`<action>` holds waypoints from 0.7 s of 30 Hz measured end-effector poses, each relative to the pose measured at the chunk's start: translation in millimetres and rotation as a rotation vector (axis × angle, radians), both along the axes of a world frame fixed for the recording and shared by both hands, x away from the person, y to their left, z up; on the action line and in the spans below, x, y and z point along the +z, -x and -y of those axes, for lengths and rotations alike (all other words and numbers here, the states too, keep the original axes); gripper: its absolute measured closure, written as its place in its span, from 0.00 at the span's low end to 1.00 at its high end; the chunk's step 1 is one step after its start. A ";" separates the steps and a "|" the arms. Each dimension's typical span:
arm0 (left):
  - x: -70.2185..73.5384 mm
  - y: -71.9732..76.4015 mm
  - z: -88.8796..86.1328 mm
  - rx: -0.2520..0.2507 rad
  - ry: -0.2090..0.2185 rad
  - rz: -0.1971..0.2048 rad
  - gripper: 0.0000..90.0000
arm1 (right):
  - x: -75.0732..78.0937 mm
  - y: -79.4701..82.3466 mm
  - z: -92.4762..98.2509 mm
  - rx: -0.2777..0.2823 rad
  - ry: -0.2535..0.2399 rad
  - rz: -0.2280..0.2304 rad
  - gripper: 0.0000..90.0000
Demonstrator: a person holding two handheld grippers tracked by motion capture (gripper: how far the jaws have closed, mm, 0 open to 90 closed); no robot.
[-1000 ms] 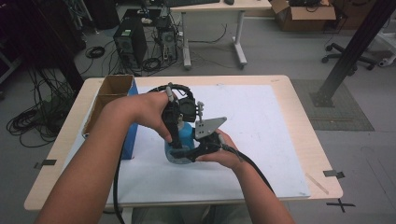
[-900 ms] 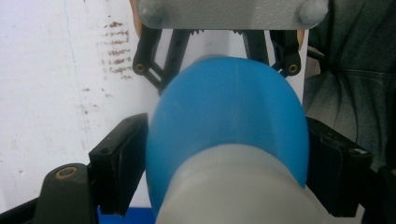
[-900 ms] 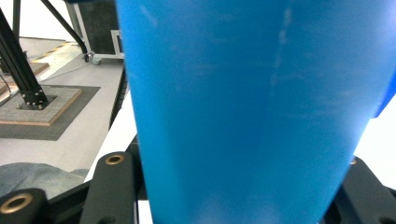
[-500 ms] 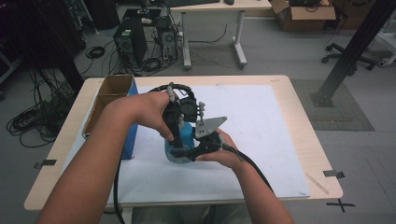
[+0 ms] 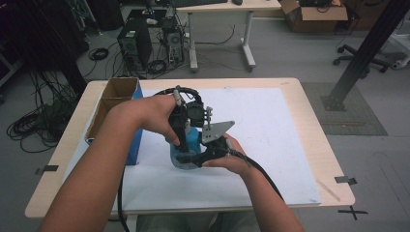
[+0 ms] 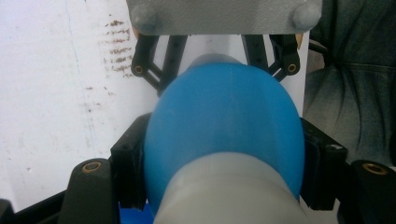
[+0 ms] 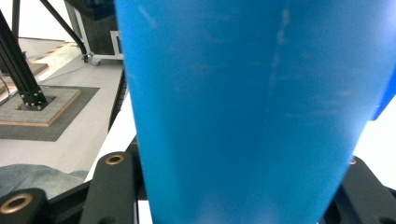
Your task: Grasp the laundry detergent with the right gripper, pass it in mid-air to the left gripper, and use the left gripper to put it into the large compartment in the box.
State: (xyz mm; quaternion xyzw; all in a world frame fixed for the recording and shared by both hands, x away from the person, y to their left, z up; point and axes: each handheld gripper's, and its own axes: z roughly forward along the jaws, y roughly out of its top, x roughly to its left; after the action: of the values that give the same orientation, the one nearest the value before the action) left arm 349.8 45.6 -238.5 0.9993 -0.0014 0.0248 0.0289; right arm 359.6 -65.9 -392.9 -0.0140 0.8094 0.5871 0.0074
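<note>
A blue bottle [image 5: 194,141] with a pale grey top stands on the white mat [image 5: 270,125] near the table's middle. My left gripper [image 5: 186,144] reaches down from above. Its jaws have just been closing, and the pads [image 6: 133,170] now press the rounded blue bottle [image 6: 224,116] from both sides. My right gripper [image 5: 192,157], with its grey three-cornered plate [image 5: 217,129], comes in level from the right and is shut on the lower part of the bottle [image 7: 252,107], which stands between its two black jaws.
An open cardboard box [image 5: 116,96] with a blue side sits at the table's left edge, close to my left forearm. The mat is bare to the right. Beyond the table stand a computer tower [image 5: 135,46], a desk and cables on the floor.
Both hands have kept their place around the blue bottle. No clear difference shows in the high view.
</note>
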 end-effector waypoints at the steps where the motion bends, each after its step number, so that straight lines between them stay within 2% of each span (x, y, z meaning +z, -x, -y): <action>1: -0.1 0.0 -0.1 0.001 0.002 0.001 0.38 | 0.1 0.3 -0.1 0.000 0.000 0.000 0.50; 8: -1.4 1.6 0.9 -0.004 -0.012 0.012 0.37 | 0.8 -0.1 -0.1 0.003 -0.007 -0.009 0.50; 12: -1.9 1.8 0.5 -0.012 -0.023 0.019 0.42 | 2.4 1.0 -0.9 0.005 -0.011 -0.004 0.50; 21: 0.2 3.6 -0.3 -0.035 -0.028 0.027 0.42 | 3.1 1.7 -0.7 0.006 -0.019 -0.003 0.50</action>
State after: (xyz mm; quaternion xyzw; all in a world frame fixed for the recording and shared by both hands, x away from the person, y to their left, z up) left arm 346.2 45.9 -238.3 0.9990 -0.0198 0.0376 0.0152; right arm 357.9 -65.2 -389.8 -0.0153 0.8038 0.5947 0.0046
